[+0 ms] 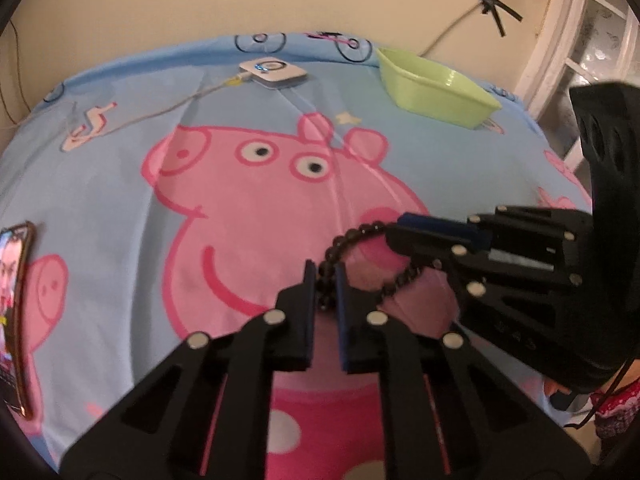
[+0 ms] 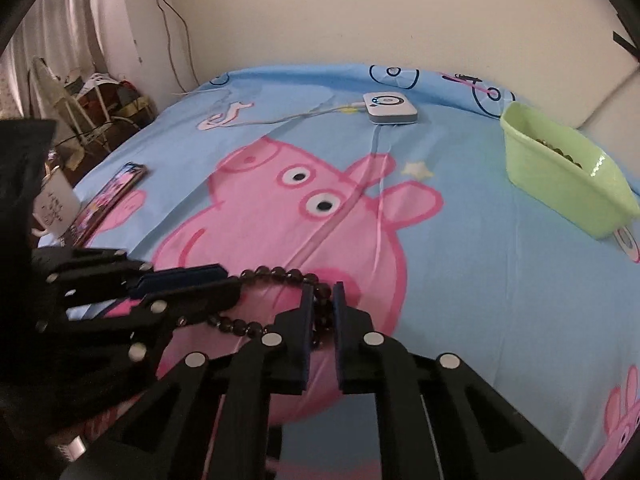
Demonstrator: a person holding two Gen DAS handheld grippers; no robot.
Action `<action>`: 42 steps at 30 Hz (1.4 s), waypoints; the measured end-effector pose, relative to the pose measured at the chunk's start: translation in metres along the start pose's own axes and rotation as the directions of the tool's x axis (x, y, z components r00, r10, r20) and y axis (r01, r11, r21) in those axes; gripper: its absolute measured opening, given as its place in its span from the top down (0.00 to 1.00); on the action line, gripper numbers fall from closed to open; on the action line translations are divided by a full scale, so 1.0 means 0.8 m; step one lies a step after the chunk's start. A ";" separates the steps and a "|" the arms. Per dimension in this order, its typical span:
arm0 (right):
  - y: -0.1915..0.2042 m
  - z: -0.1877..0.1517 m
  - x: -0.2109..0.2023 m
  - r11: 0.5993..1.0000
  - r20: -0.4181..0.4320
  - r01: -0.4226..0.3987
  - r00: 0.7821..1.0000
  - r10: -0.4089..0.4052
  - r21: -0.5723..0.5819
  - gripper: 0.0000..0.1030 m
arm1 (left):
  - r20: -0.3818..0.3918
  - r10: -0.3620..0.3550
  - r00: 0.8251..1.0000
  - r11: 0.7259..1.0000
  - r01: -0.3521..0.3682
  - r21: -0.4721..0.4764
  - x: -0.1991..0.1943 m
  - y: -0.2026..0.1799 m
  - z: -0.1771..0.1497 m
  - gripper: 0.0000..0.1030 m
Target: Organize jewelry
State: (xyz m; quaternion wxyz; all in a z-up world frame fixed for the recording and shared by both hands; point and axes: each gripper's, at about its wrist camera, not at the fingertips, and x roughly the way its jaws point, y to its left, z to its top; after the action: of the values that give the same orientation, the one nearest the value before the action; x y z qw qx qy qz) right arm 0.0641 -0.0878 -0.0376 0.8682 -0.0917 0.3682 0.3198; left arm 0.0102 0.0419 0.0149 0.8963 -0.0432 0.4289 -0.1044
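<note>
Now we have the beaded bracelet (image 1: 362, 236) pinched at two spots, held just above the middle of the bed (image 1: 100, 208), over the pig print. Our left gripper (image 1: 322, 280) has its jaws nearly closed on one section of beads, and our right gripper (image 2: 322, 300) has its jaws fully closed on the opposite section, so the loop hangs stretched between them. The green bin (image 2: 560, 184) sits near the bed's far right corner, well apart from the bracelet, and seems to hold some small pieces already.

We judge the main risk to be the two grips pulling against each other: if our hands drift apart, the string could snap and scatter beads over the sheet. Round beads can also roll out of narrow jaws, so letting go on one side unevenly may drop the bracelet short of the bin.
</note>
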 end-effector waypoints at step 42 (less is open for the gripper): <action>-0.254 0.017 -0.113 0.886 0.323 0.022 0.927 -0.192 0.463 1.00 | 0.140 -0.056 0.989 0.998 0.058 -0.008 0.134 -0.138 0.236 0.90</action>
State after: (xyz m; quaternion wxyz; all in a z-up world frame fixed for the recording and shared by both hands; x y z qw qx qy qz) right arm 0.1515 -0.2846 0.0197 0.9346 0.1518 0.2611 0.1876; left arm 0.2059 -0.0918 0.0709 0.9204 -0.0683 0.3644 -0.1241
